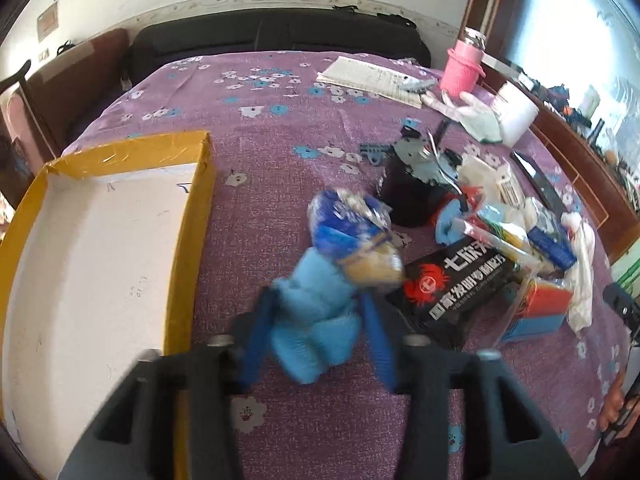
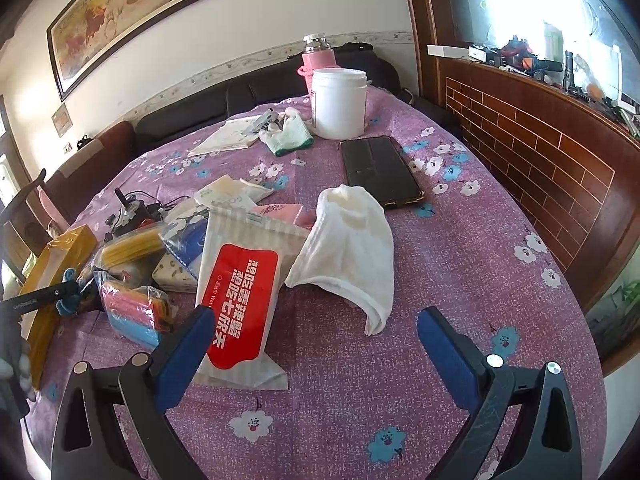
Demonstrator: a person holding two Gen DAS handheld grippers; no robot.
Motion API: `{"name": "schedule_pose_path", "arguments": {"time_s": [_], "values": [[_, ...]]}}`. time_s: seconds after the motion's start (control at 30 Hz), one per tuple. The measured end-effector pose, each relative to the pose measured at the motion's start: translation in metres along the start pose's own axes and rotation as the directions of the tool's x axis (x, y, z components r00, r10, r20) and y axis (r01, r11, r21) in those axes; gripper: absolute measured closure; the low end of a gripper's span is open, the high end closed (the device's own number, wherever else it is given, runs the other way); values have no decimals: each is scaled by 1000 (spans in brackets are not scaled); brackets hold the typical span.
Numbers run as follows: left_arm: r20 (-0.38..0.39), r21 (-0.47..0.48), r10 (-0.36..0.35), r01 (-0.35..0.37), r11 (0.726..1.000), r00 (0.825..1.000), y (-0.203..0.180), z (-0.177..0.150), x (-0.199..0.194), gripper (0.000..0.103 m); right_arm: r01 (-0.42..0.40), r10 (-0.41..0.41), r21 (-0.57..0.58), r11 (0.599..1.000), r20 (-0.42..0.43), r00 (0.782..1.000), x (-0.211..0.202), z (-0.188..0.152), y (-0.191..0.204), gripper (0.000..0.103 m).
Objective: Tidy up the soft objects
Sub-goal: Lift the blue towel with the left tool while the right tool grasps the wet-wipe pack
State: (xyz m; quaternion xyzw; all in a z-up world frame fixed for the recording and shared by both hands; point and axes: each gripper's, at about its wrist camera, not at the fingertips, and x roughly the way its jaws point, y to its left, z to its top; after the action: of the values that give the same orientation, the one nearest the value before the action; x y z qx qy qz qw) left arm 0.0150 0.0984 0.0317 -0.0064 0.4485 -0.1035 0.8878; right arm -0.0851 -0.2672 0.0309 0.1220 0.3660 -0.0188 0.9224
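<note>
Your left gripper's blue fingers (image 1: 260, 336) squeeze a fluffy light-blue soft cloth (image 1: 316, 312) just right of the yellow-rimmed cardboard box (image 1: 192, 216) on the purple floral bench (image 1: 280, 136). Your right gripper (image 2: 316, 344) hovers wide open near the white towel (image 2: 352, 248).

Blurry blue soft toy (image 1: 316, 320) between blurry blue fingers (image 1: 378, 344), shape hard to tell. Blurry shiny bag (image 1: 352, 220) right behind it. Yellow box (image 1: 192, 216) cut off by the left edge. Black packet (image 1: 456, 284) partly hidden under the pile (image 1: 520, 224). Far shelf clutter (image 2: 560, 68) too small to tell. Maybe a hand (image 2: 16, 360), cut off at the left edge.
</note>
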Motion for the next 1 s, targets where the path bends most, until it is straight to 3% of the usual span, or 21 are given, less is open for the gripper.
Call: {"name": "schedule_pose_path", "arguments": {"time_s": [0.13, 0.4, 0.57, 0.63, 0.73, 0.9, 1.0], "values": [[28, -28, -26, 26, 999, 999, 1, -6, -8, 74, 5, -5, 6, 1000, -4, 1000, 1, 0, -1, 1], [120, -77, -109, 118, 990, 987, 11, -18, -46, 74, -7, 8, -39, 999, 24, 1000, -15, 1, 12, 1], [157, -91, -163, 179, 980, 974, 11, -28, -67, 74, -171, 176, -204, 964, 4, 984, -39, 8, 72, 1], [157, -99, -188, 205, 974, 970, 10, -33, -71, 74, -188, 186, -276, 942, -36, 982, -33, 8, 98, 1], [116, -97, -220, 232, 968, 969, 1, -42, -67, 74, -133, 130, -330, 935, -29, 991, -29, 6, 108, 1], [9, -43, -215, 215, 976, 977, -16, -57, -40, 69, -76, 69, -137, 988, -56, 996, -21, 14, 52, 1], [23, -24, -207, 207, 978, 978, -20, -61, -36, 62, -78, 72, -54, 995, -101, 992, -15, 13, 26, 1]]}}
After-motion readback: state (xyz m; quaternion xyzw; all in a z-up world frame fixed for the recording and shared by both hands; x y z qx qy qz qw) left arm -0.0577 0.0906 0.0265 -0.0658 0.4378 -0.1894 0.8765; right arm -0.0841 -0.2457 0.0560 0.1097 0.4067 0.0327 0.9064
